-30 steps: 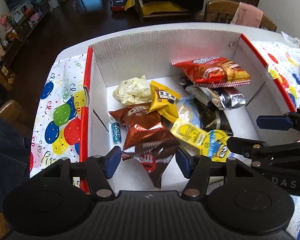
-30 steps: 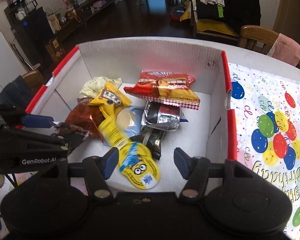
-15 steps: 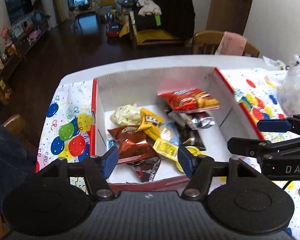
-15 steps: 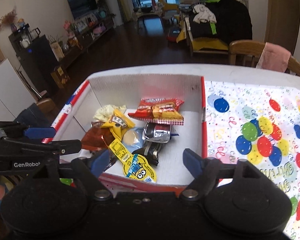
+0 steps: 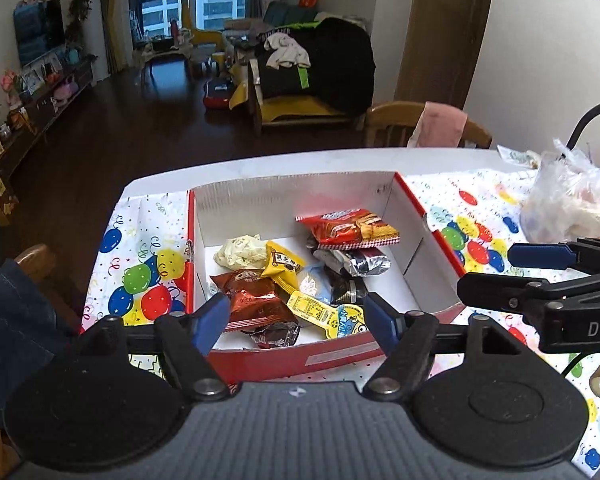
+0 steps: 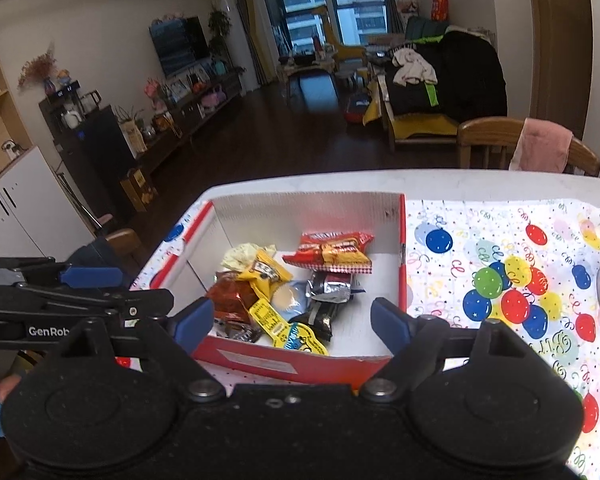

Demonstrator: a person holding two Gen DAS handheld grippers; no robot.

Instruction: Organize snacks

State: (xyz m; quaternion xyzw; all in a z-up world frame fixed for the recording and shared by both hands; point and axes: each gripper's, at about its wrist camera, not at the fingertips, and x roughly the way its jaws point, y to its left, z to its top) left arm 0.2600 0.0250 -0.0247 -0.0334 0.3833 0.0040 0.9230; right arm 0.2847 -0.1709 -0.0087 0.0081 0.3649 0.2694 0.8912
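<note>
A red and white cardboard box (image 5: pixel 324 356) (image 6: pixel 260 364) stands on the table and holds several snack packets. Among them are a red chip bag (image 5: pixel 348 229) (image 6: pixel 330 251), a brown Oreo pack (image 5: pixel 256 304), a yellow packet (image 5: pixel 282 264) (image 6: pixel 266 270), a cream wrapper (image 5: pixel 240 252), a silver pack (image 5: pixel 360 260) and a yellow Minions pouch (image 5: pixel 332 318) (image 6: pixel 300 336). My left gripper (image 5: pixel 294 322) is open and empty, held back above the box's near wall. My right gripper (image 6: pixel 292 320) is open and empty, also above the near wall, to the right of the left one.
A balloon-print tablecloth (image 6: pixel 500 280) covers the table on both sides of the box. A clear plastic bag (image 5: pixel 568 204) lies at the right. A wooden chair with a pink cloth (image 6: pixel 540 148) stands behind the table. Another chair (image 5: pixel 32 260) is at the left.
Both grippers have pulled back and up, away from the box, so the whole box and the room behind now show. Both stay open and empty.
</note>
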